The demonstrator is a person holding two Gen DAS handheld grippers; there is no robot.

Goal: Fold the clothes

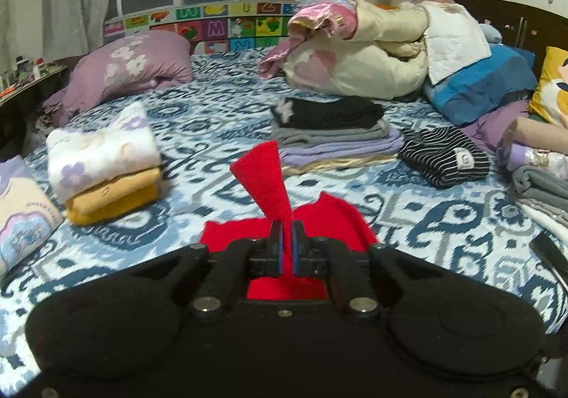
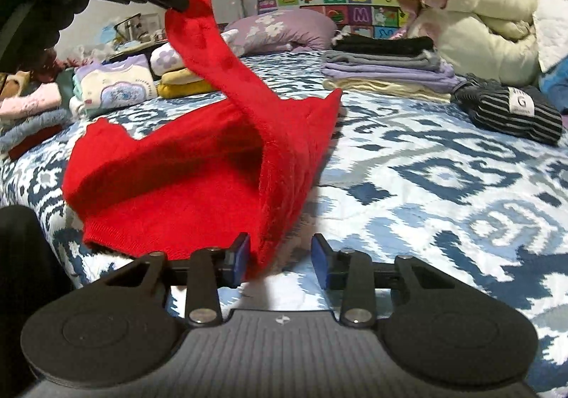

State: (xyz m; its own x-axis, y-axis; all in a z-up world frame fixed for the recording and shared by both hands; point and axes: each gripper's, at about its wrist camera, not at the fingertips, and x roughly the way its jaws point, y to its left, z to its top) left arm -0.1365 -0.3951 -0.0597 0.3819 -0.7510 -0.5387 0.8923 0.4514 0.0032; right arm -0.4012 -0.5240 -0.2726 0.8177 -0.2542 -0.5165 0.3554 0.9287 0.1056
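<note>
A red knit garment (image 2: 198, 164) lies partly on the blue-and-white patterned bedspread (image 2: 443, 178). My left gripper (image 1: 287, 242) is shut on a corner of the red garment (image 1: 264, 178), which sticks up past the fingertips. In the right wrist view the left gripper (image 2: 177, 2) holds that corner lifted high at upper left, and a strip of cloth hangs down from it. My right gripper (image 2: 280, 259) is open, low at the garment's near edge; a hanging fold sits between its blue pads, nearer the left one (image 2: 241, 256).
Folded stacks lie on the bed: a black, grey and lilac pile (image 1: 333, 135), a striped black garment (image 1: 447, 156), a floral white and yellow pile (image 1: 106, 164), more folded clothes at the left (image 2: 113, 86). A bundled cream quilt (image 1: 372, 54) and purple pillow (image 1: 131, 68) lie behind.
</note>
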